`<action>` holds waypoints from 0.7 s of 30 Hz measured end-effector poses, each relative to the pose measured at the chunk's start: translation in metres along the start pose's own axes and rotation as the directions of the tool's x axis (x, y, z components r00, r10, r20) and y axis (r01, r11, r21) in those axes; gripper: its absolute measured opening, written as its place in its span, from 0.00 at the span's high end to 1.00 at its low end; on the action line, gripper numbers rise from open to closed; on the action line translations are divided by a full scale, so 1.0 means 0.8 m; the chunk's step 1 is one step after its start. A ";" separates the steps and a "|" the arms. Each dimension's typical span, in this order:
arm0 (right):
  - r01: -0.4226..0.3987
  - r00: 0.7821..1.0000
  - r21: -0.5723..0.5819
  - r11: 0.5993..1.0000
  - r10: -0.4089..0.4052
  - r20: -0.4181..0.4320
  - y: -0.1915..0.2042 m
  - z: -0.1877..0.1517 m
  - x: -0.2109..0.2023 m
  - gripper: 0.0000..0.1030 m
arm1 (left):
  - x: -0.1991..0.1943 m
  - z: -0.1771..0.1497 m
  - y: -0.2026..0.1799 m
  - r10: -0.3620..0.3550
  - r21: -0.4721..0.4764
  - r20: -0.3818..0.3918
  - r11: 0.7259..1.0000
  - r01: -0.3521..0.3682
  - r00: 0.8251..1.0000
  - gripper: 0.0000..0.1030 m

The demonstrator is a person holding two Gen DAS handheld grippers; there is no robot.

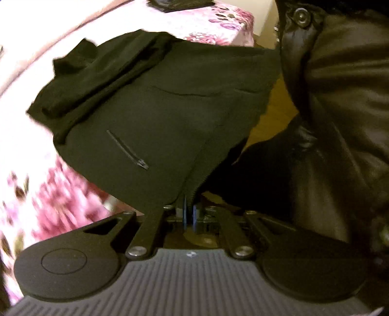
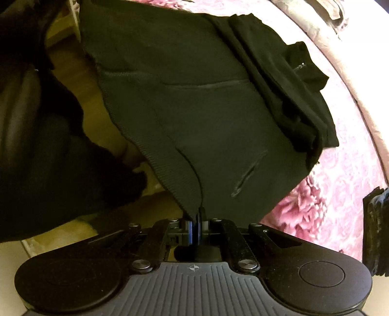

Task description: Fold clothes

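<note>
1. We see a black jacket (image 1: pixel 150 116) lying on a bed with a pink flowered cover (image 1: pixel 218 26). One part of the jacket hangs past the edge of the bed, above a brown floor (image 1: pixel 279 104).
2. The left gripper (image 1: pixel 188 206) has its jaws closed together on the ribbed hem of the jacket. The cloth is pinched between the blue pads, and it rises from them in a tight fold.
3. The right gripper (image 2: pixel 198 216) is also closed on the jacket (image 2: pixel 206 109). Its jaws hold the ribbed lower edge, close to the place where the two front sides meet.
4. A zipped pocket (image 1: pixel 127 150) shows on the front of the jacket in the left wrist view. In the right wrist view we see a pocket opening (image 2: pixel 245 175) as a slanted slit, a little blurred.
5. A sleeve (image 2: pixel 274 80) is folded over the body of the jacket, on the side that is farther from the edge of the bed.
6. The person stands beside the bed in a dark shiny coat (image 1: pixel 340 121) with a round button (image 1: pixel 301 15) near the top.
7. A dark thing (image 2: pixel 375 231) lies on the flowered cover (image 2: pixel 328 206) at the right border of the right wrist view. We cannot tell what it is.
</note>
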State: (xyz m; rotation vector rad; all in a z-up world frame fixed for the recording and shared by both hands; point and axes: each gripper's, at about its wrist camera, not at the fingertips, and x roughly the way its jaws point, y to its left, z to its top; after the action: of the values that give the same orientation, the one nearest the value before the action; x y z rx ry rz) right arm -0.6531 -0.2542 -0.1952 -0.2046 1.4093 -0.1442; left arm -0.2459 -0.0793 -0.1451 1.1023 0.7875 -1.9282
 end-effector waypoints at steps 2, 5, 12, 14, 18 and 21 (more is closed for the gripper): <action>0.040 0.999 0.012 0.999 -0.040 0.015 -0.021 0.010 -0.014 0.98 | -0.015 0.017 0.021 0.030 -0.064 0.051 0.998 -0.027 0.998 0.98; 0.152 0.986 -0.002 0.988 -0.151 0.077 -0.080 0.044 -0.033 0.98 | -0.042 0.067 0.069 0.128 -0.104 0.140 0.988 -0.114 0.982 0.98; 0.289 0.940 -0.061 0.955 -0.272 0.205 -0.245 0.157 -0.036 0.98 | -0.074 0.201 0.217 0.336 -0.220 0.221 0.932 -0.289 0.916 0.97; 0.276 0.945 -0.079 0.958 -0.255 0.207 -0.297 0.183 -0.013 0.98 | -0.063 0.240 0.267 0.364 -0.274 0.210 0.913 -0.303 0.907 0.97; 0.187 0.969 -0.091 0.978 -0.168 0.183 -0.403 0.238 0.060 0.98 | -0.008 0.292 0.355 0.379 -0.360 0.139 0.880 -0.310 0.915 0.97; 0.110 0.983 -0.099 0.989 -0.094 0.160 -0.468 0.275 0.124 0.98 | 0.051 0.317 0.416 0.362 -0.399 0.061 0.863 -0.309 0.930 0.97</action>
State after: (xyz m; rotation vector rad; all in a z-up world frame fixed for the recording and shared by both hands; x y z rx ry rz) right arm -0.4124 -0.6281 -0.1729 -0.3705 1.2534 -0.1340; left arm -0.0842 -0.4661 -0.1166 0.7976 0.7953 -1.4577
